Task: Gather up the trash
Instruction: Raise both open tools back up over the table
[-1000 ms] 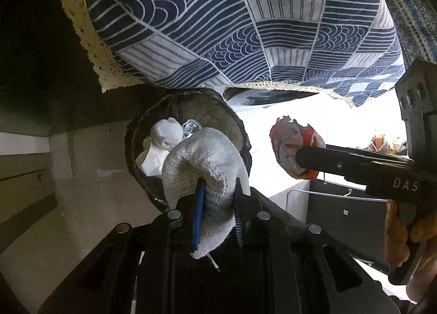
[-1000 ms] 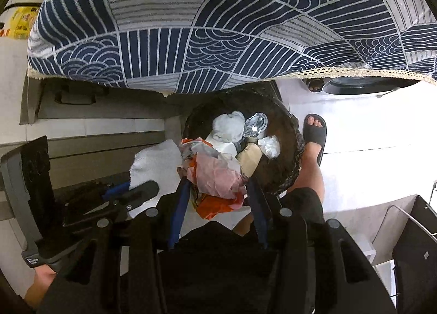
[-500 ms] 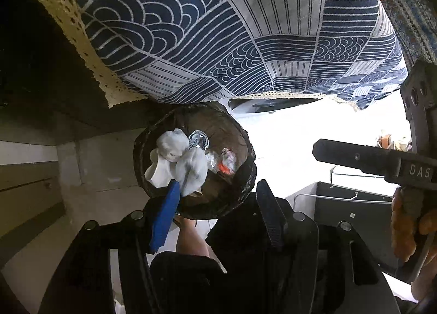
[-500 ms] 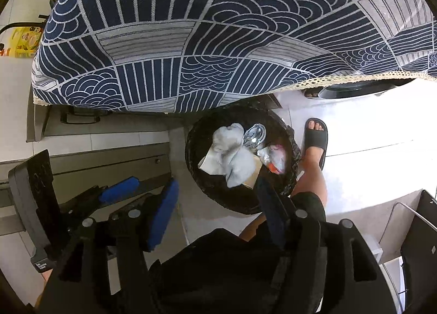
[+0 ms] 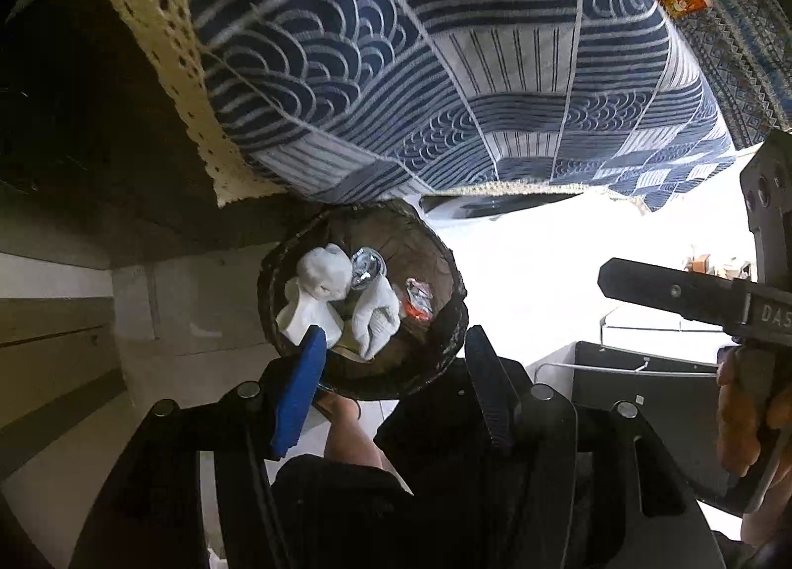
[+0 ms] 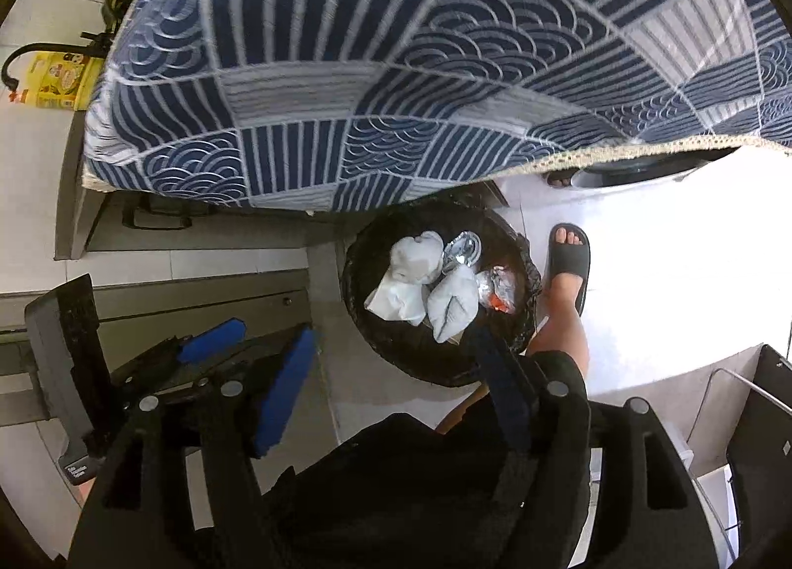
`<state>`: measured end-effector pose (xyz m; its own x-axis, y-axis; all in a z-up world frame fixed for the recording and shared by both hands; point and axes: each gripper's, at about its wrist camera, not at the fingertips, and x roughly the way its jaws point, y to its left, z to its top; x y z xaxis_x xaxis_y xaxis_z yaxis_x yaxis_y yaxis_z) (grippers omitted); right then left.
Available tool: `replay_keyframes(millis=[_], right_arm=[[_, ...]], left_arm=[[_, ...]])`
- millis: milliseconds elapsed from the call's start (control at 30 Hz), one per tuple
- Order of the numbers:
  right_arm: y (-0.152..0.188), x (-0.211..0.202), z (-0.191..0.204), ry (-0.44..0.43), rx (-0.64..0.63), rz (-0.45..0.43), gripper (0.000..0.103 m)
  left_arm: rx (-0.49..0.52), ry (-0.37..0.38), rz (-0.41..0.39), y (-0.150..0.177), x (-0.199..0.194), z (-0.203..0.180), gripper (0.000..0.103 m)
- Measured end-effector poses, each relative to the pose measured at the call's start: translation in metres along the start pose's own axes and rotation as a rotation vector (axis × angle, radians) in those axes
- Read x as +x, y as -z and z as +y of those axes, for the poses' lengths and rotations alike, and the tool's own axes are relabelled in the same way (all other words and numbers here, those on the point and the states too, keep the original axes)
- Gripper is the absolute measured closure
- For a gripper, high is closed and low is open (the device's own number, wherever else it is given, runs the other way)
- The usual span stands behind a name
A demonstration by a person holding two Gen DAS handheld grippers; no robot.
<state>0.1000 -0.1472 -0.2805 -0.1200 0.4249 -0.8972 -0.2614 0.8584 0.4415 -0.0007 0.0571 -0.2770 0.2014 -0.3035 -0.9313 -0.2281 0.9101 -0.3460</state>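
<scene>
Lying crumpled in the black bin point(image 5: 448, 321): white trash point(image 5: 321, 282); both grippers' jaws apart, right's opening.

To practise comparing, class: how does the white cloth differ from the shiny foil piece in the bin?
The white cloth is soft, matte and folded long; the foil piece is shiny, silver and crumpled round. The cloth looks larger and lies nearer the camera; the foil lies farther back. Both rest loose inside the black bin.
</scene>
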Motion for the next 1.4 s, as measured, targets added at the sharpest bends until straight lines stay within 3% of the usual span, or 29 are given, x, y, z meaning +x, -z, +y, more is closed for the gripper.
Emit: replay_keyframes(millis=[100,133,200,367,467,633,700,733,767,867,1033,1133,1267,1400], right_arm=[[-0.001,-0.016,0.010,-0.008,-0.018,-0.033,0.028],[-0.002,-0.022,0.012,-0.010,-0.016,-0.048,0.027],[-0.003,-0.037,0.017,-0.019,-0.008,-0.093,0.020],[-0.005,-0.065,0.026,-0.017,-0.028,-0.155,0.018],[-0.001,-0.073,0.033,-0.013,-0.043,-0.171,0.018],[0.003,-0.088,0.038,-0.023,-0.053,-0.205,0.018],[0.002,-0.099,0.040,-0.042,-0.061,-0.239,0.018],[0.003,-0.105,0.041,-0.047,-0.063,-0.252,0.016],[0.002,-0.112,0.042,-0.060,-0.066,-0.268,0.007],[0.001,-0.131,0.045,-0.063,-0.073,-0.321,0.007],[-0.020,-0.158,0.047,-0.066,-0.106,-0.383,0.007],[-0.038,-0.175,0.048,-0.068,-0.128,-0.413,0.007],[-0.061,-0.198,0.048,-0.081,-0.154,-0.465,0.007],[-0.089,-0.216,0.044,-0.092,-0.178,-0.488,0.007]], left_arm=[[-0.020,0.008,-0.021,-0.001,-0.012,0.004,0.045],[-0.027,0.010,-0.029,-0.002,-0.015,0.006,0.039],[-0.034,0.010,-0.058,-0.003,-0.026,0.009,0.037],[-0.021,0.001,-0.115,-0.003,-0.050,0.007,0.036],[-0.010,-0.007,-0.172,-0.002,-0.070,0.004,0.021],[0.004,0.006,-0.237,-0.007,-0.097,-0.002,0.021],[0.027,0.008,-0.267,-0.011,-0.110,-0.006,0.015],[0.034,0.013,-0.278,-0.012,-0.115,-0.008,0.012],[0.040,0.020,-0.291,-0.014,-0.120,-0.009,0.012],[0.073,0.016,-0.326,-0.022,-0.137,-0.018,0.009],[0.109,0.009,-0.377,-0.040,-0.159,-0.036,0.008],[0.111,0.055,-0.412,-0.055,-0.174,-0.050,0.008],[0.127,0.062,-0.461,-0.076,-0.191,-0.070,0.008],[0.142,0.032,-0.491,-0.102,-0.201,-0.086,0.008]])
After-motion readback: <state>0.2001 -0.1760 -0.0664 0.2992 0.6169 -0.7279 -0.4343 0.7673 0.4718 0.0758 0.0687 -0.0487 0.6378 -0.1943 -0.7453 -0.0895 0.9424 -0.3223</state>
